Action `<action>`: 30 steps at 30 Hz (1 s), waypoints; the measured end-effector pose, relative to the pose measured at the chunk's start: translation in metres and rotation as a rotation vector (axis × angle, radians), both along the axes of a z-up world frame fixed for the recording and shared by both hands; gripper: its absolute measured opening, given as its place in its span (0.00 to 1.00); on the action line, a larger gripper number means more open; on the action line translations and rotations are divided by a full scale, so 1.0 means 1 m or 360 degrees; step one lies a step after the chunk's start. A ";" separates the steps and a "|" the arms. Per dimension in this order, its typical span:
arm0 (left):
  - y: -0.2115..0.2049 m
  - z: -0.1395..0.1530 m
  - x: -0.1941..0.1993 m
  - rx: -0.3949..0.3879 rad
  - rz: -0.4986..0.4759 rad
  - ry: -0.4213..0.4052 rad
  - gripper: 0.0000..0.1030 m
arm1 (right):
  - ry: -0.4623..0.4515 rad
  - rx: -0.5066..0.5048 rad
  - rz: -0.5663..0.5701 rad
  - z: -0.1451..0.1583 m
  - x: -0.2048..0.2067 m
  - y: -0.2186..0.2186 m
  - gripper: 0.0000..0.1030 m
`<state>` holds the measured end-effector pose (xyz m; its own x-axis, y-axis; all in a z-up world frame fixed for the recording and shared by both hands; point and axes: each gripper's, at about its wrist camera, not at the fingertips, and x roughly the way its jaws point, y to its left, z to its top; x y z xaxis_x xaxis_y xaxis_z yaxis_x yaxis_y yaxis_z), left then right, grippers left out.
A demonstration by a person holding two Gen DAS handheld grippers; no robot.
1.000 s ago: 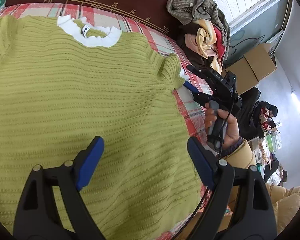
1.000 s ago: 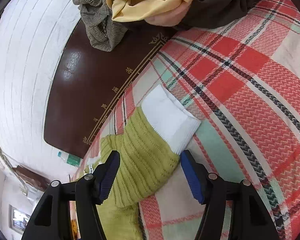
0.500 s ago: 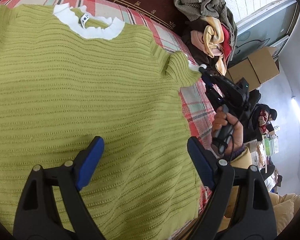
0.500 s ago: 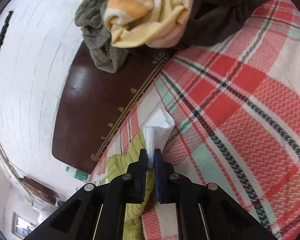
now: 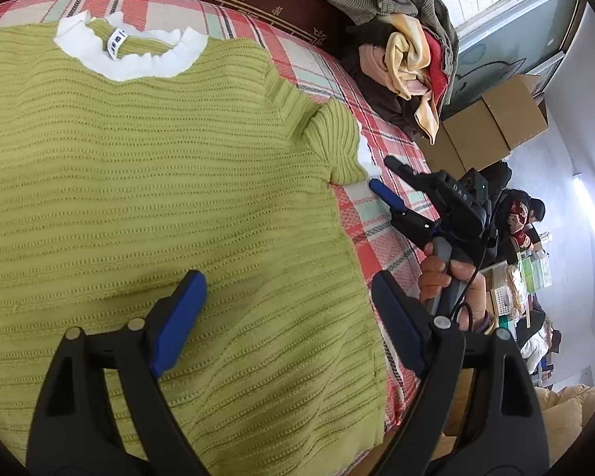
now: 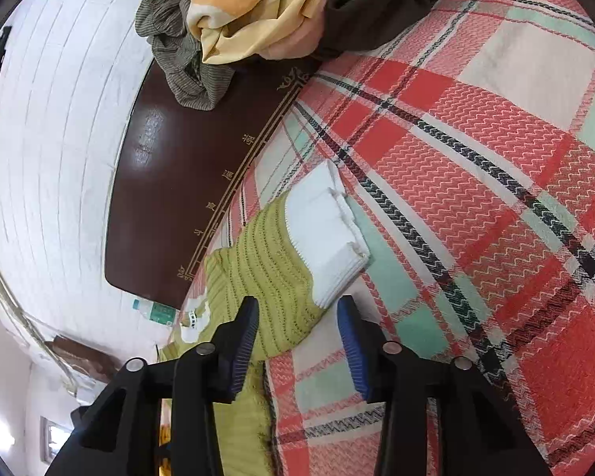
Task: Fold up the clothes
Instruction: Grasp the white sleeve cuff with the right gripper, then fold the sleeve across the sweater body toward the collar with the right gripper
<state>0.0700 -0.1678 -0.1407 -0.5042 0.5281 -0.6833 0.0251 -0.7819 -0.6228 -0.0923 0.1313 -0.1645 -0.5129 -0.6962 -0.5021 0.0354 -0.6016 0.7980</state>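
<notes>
A lime-green knit sweater (image 5: 158, 198) with a white collar (image 5: 139, 63) lies flat on the plaid blanket (image 5: 377, 234). My left gripper (image 5: 287, 281) hovers open over its lower right body, with nothing between the pads. The short right sleeve (image 6: 273, 265) ends in a white cuff (image 6: 325, 238) that rests flat on the blanket. My right gripper (image 6: 297, 305) sits just behind that sleeve end. Its jaws are opening, and the sleeve edge lies loose between the tips, unpressed. In the left wrist view the right gripper (image 5: 381, 172) is beside the cuff, held by a hand (image 5: 440, 281).
A heap of crumpled clothes (image 5: 400, 51) sits at the blanket's far right corner, also in the right wrist view (image 6: 258, 8). A dark brown board with gold trim (image 6: 186, 158) borders the blanket. Cardboard boxes (image 5: 492, 119) and seated people (image 5: 519, 214) are beyond the right edge.
Half a second ago my right gripper was shut on the white cuff and pinching it upright. Now the jaws have parted and the cuff lies flat. My left gripper drifted slightly over the sweater.
</notes>
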 end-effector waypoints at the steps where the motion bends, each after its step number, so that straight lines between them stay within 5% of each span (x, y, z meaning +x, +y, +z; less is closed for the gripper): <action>1: 0.000 0.000 0.000 0.0000 0.0002 0.0000 0.83 | 0.0013 0.0021 -0.0035 0.002 -0.001 -0.003 0.51; 8: 0.004 0.000 0.000 -0.0007 -0.0007 -0.0001 0.83 | 0.0081 0.0071 -0.0138 0.001 -0.015 -0.029 0.49; 10: 0.004 -0.001 0.000 -0.0009 -0.0005 -0.0005 0.83 | 0.0049 -0.0032 -0.0129 -0.007 -0.022 -0.028 0.14; 12: 0.003 -0.001 0.000 -0.0011 -0.0002 -0.0005 0.83 | -0.0022 -0.0126 -0.0129 -0.019 -0.027 -0.023 0.05; 17: 0.002 -0.002 -0.008 -0.0021 -0.0001 -0.0005 0.83 | 0.0116 -0.0105 -0.0105 0.000 -0.019 -0.017 0.05; 22: 0.006 -0.003 -0.022 0.0000 -0.0020 0.0010 0.83 | 0.0376 0.0016 0.0040 0.052 -0.010 -0.033 0.05; 30: 0.005 -0.004 -0.014 0.0078 -0.0026 0.0040 0.83 | 0.0737 0.0403 0.0480 0.113 0.005 -0.138 0.05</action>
<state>0.0561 -0.1633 -0.1449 -0.5120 0.5689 -0.6436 -0.0035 -0.7506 -0.6607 -0.0873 -0.0066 -0.0513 -0.5165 -0.7328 -0.4431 0.5431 -0.6804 0.4921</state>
